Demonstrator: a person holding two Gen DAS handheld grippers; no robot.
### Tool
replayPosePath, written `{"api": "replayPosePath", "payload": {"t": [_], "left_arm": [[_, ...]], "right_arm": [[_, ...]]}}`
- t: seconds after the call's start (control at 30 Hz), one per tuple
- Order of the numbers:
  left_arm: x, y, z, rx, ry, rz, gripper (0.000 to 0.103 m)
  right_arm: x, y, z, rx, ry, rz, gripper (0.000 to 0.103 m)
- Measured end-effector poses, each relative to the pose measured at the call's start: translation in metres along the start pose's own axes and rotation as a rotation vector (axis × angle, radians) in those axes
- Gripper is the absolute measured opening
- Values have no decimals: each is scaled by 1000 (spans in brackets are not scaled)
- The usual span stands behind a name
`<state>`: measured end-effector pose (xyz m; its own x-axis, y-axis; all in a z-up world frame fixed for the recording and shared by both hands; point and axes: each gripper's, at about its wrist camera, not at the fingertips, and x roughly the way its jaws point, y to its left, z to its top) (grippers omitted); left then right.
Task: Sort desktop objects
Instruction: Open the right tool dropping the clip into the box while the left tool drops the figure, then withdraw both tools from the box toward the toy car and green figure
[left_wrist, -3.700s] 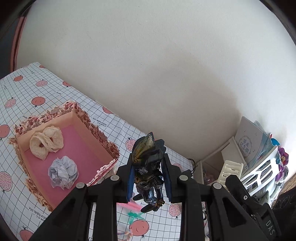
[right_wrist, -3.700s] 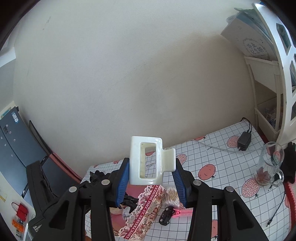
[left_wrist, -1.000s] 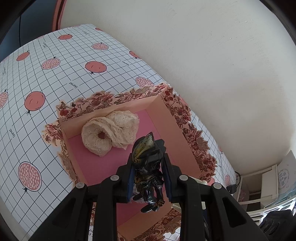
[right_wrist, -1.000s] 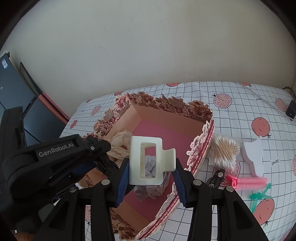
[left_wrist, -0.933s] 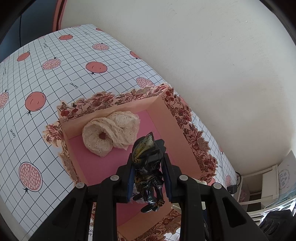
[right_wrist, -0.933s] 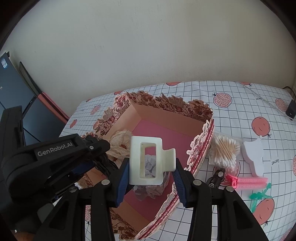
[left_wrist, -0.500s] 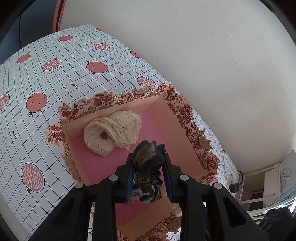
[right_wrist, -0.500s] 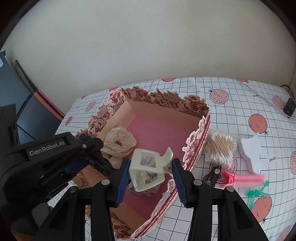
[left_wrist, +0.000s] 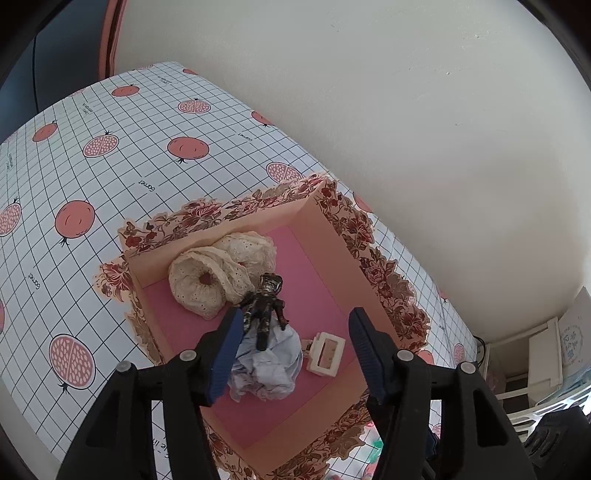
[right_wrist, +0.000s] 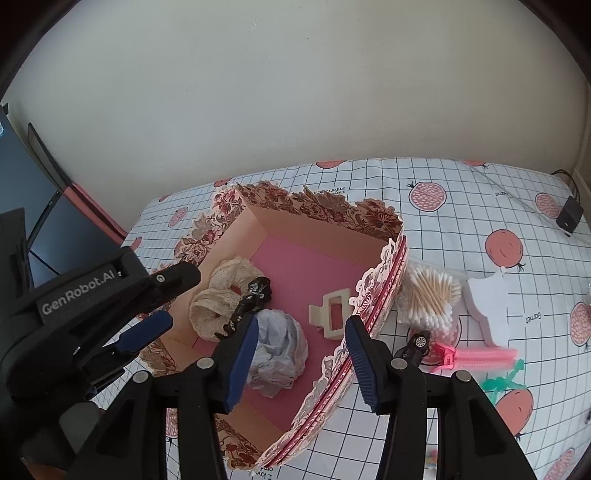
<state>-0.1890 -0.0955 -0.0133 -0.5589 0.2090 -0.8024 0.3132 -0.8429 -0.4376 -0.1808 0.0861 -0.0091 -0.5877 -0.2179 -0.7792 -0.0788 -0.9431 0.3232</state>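
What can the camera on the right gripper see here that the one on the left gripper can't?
Only the right view shows the cotton swabs, the pink clip and the toy car beside the box, plus the left gripper itself. Only the left view shows the white shelf. Both show the floral box holding the scrunchies, dark figurine, crumpled paper and cream hair claw.

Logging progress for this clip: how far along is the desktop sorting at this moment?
Done: the floral box already holds two lace scrunchies, crumpled paper, the dark figurine and the white hair clip. In hand: nothing; the left gripper and right gripper are empty, jaws opening. Left on the tablecloth: cotton swabs, a white pad, a toy car and a pink clip.
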Motion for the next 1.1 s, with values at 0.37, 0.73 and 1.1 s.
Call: {"api": "replayPosePath", "payload": {"t": [0.37,0.73,1.1], "left_arm": [[-21,-9,2,22,-40,-18,81],[-28,-12,1,15,-59,14,88],[-43,-31,-8,50,-109,25,100]], "right_arm": [[-20,0,3,2,-33,11,69],[-32,-23,9,53,-49,0,89],[-57,-48,16,110,-111,30,103]]}}
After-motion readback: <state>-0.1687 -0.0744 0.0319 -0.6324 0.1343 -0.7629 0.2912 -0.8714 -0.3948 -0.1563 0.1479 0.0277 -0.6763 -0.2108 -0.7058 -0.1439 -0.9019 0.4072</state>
